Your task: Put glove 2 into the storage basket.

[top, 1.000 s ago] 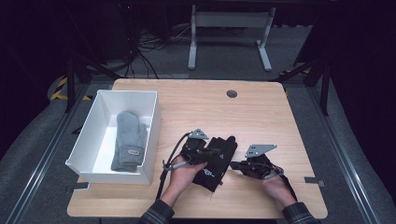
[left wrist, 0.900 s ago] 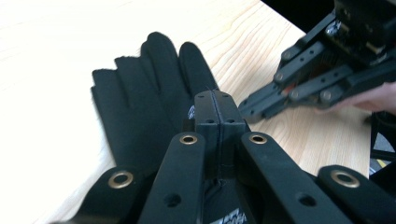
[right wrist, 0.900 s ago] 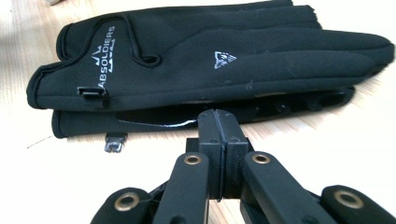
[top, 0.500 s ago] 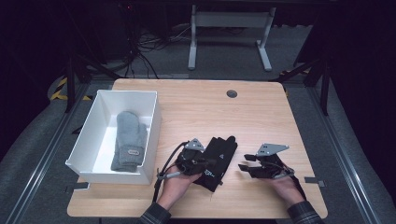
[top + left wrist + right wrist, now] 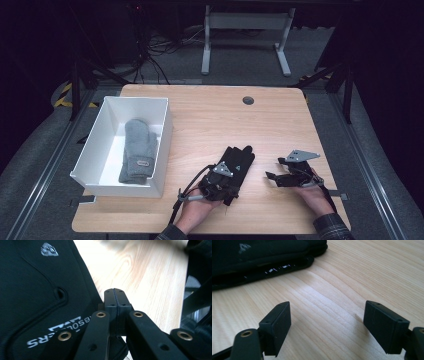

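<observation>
A black glove with white lettering lies flat near the table's front, fingers pointing away. My left gripper rests over its near cuff end. In the left gripper view the jaws are pressed shut just beside the glove's edge, with no fabric visible between them. My right gripper sits on the bare wood to the right of the glove, apart from it. Its jaws stand wide open with nothing between, and the glove lies farther off at the upper left.
A white open box stands at the table's left, with a grey mitten lying inside it. A round cable hole sits near the wooden table's far edge.
My right gripper has drawn back to the right, away from the glove. My left gripper has shifted slightly toward the glove's near end. The glove has stayed in place.
</observation>
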The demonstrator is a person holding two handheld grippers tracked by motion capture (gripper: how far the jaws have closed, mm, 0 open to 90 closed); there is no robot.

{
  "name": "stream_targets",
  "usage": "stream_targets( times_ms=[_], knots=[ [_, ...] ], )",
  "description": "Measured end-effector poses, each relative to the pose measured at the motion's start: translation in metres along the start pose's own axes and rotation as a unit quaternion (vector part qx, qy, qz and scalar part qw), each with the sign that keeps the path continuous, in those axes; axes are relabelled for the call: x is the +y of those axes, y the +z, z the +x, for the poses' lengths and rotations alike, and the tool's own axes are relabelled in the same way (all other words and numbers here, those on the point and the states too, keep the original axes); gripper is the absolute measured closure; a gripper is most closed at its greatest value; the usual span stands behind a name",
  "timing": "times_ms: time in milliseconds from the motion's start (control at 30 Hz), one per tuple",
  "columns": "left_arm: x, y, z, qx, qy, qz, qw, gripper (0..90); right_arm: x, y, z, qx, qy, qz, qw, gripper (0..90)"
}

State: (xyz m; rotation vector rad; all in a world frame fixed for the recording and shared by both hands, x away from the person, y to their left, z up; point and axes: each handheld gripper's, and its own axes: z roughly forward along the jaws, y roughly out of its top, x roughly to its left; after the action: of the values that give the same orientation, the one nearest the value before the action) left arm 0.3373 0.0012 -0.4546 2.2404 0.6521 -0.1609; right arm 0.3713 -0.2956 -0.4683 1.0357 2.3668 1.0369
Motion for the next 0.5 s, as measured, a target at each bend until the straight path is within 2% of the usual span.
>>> stream_targets(
  times_ms=[200, 400, 500],
  knots=[
    [-0.002, 0.001, -0.003, 0.01, 0.008, 0.019, 0.9997, 90.0, 0.0, 0.002, 0.001, 0.001, -0.003, 0.003, 1.0, 18.8],
    [-0.008, -0.005, 0.0, 0.023, 0.009, 0.022, 0.9995, 90.0, 0.001, 0.002, 0.001, 0.002, -0.003, 0.007, 1.0, 15.9],
    [-0.012, -0.015, 0.004, 0.042, 0.018, 0.033, 0.9984, 90.0, 0.0, 0.002, 0.001, 0.003, -0.005, 0.008, 1.0, 15.3]
  ],
)
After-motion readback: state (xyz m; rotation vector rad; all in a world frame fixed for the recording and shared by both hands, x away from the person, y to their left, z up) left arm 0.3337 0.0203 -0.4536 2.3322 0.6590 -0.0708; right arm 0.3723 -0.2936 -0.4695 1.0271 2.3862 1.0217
